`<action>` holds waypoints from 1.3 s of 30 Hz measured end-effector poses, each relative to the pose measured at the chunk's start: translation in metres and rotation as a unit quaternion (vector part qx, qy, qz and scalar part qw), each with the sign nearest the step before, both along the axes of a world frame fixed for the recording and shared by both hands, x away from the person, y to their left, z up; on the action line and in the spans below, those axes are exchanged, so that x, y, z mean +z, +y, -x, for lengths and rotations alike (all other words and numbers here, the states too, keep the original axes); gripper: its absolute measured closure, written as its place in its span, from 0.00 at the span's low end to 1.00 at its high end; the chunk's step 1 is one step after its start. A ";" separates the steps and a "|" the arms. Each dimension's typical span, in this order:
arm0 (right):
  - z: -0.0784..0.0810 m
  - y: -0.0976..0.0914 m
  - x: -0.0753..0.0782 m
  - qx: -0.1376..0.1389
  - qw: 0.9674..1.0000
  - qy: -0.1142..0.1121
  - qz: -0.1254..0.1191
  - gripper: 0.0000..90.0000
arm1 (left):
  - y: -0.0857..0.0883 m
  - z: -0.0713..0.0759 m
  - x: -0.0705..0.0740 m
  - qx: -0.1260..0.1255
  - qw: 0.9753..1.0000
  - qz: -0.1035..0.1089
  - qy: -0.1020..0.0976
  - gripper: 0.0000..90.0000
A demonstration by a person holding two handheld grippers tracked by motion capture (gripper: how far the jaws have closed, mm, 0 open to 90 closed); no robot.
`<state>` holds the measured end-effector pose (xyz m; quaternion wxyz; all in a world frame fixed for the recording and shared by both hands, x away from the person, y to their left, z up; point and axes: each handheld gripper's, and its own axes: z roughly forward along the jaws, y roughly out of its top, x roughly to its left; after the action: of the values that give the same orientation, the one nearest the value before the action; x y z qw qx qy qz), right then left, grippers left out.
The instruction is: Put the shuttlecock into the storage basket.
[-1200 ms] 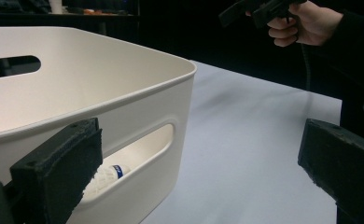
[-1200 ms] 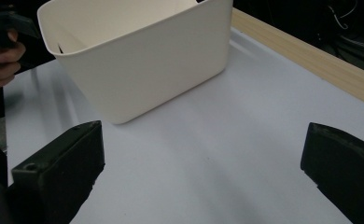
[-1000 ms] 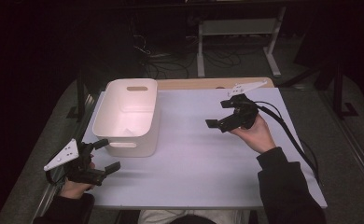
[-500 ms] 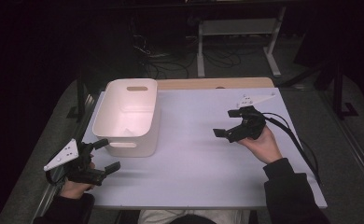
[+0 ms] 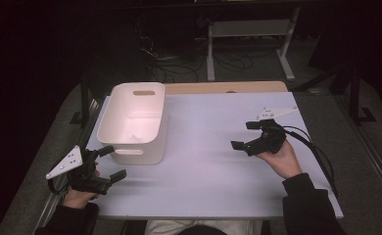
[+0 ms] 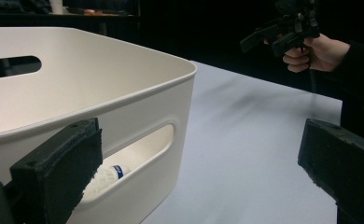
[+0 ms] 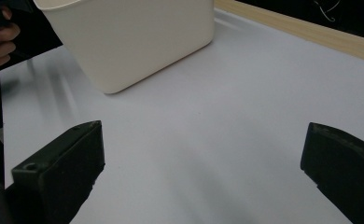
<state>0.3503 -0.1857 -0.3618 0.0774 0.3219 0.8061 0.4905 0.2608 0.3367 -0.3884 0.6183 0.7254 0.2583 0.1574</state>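
Observation:
A white plastic bin with handle slots stands on the left half of the white table. In the left gripper view, a small white item with a blue band lies inside the bin, seen through the near slot. My left gripper is open at the table's front left corner, just in front of the bin, jaws wide apart with nothing between them. My right gripper is held open above the right half of the table, pointing left toward the bin. It is also seen far off as the right gripper.
A wooden strip runs along the table's back edge. Behind it on the dark floor are cables and a metal frame. A cable trails from the right gripper toward the front right.
The right gripper has moved from the back of the table toward the person and a little right, staying open. The left gripper and bin have not moved.

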 end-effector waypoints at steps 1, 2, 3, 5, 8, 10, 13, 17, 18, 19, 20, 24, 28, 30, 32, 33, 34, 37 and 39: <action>0.001 -0.001 0.000 -0.001 1.000 -0.001 -0.001 0.00 | 0.000 0.000 0.000 0.000 1.000 0.000 0.000 0.00; 0.002 -0.003 -0.001 -0.002 1.000 -0.002 -0.003 0.00 | 0.000 0.000 0.000 0.000 1.000 0.000 0.000 0.00; 0.002 -0.004 -0.002 -0.003 1.000 -0.003 -0.003 0.00 | 0.000 0.000 0.000 0.000 1.000 0.000 0.000 0.00; 0.004 -0.007 -0.003 -0.006 1.000 -0.005 0.000 0.00 | 0.000 0.000 0.000 0.000 1.000 0.000 0.000 0.00; 0.007 -0.011 -0.006 -0.010 1.000 -0.007 -0.005 0.00 | 0.000 0.000 0.000 0.000 1.000 0.000 0.000 0.00; 0.009 -0.015 -0.009 -0.016 1.000 -0.009 -0.006 0.00 | 0.000 0.000 0.000 0.001 1.000 0.001 0.000 0.00; 0.010 -0.019 -0.011 -0.020 1.000 -0.008 -0.006 0.00 | 0.000 0.000 0.000 0.000 1.000 0.000 0.000 0.00; 0.013 -0.023 -0.014 -0.024 1.000 -0.009 -0.007 0.00 | 0.000 0.000 0.000 0.001 1.000 0.000 0.000 0.00; 0.014 -0.025 -0.015 -0.025 1.000 -0.010 -0.007 0.00 | 0.000 0.000 0.000 0.001 1.000 0.001 0.000 0.00; 0.015 -0.026 -0.016 -0.026 1.000 -0.010 -0.007 0.00 | 0.000 0.000 0.000 0.001 1.000 0.000 0.000 0.00; 0.015 -0.027 -0.017 -0.028 1.000 -0.010 -0.004 0.00 | 0.000 0.000 0.000 0.001 1.000 0.001 0.001 0.00; 0.019 -0.034 -0.020 -0.035 0.999 -0.010 -0.005 0.00 | 0.000 0.000 0.000 0.002 1.000 0.001 0.000 0.00; 0.024 -0.042 -0.026 -0.044 0.999 -0.008 -0.005 0.00 | 0.000 0.000 0.000 0.002 1.000 0.000 0.000 0.00; 0.025 -0.044 -0.027 -0.046 0.999 -0.007 -0.006 0.00 | 0.000 0.000 0.000 0.002 1.000 0.000 0.001 0.00; 0.027 -0.048 -0.029 -0.049 0.999 -0.010 -0.007 0.00 | 0.000 0.000 0.000 0.003 1.000 0.000 0.000 0.00; 0.028 -0.049 -0.030 -0.052 0.999 -0.010 -0.006 0.00 | 0.000 0.000 0.000 0.003 1.000 0.000 0.001 0.00; 0.029 -0.051 -0.031 -0.053 0.998 -0.013 -0.006 0.00 | 0.000 0.000 0.000 0.003 1.000 0.000 0.001 0.00; 0.033 -0.055 -0.035 -0.059 0.998 -0.022 -0.004 0.00 | 0.000 0.000 0.000 0.003 1.000 -0.001 0.001 0.00; 0.035 -0.058 -0.038 -0.062 0.998 -0.022 -0.006 0.00 | 0.000 0.000 0.000 0.003 1.000 0.000 0.000 0.00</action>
<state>0.3153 -0.2440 -0.3998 0.1239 0.3612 0.7798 0.4961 0.2609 0.3368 -0.3884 0.6174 0.7249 0.2608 0.1594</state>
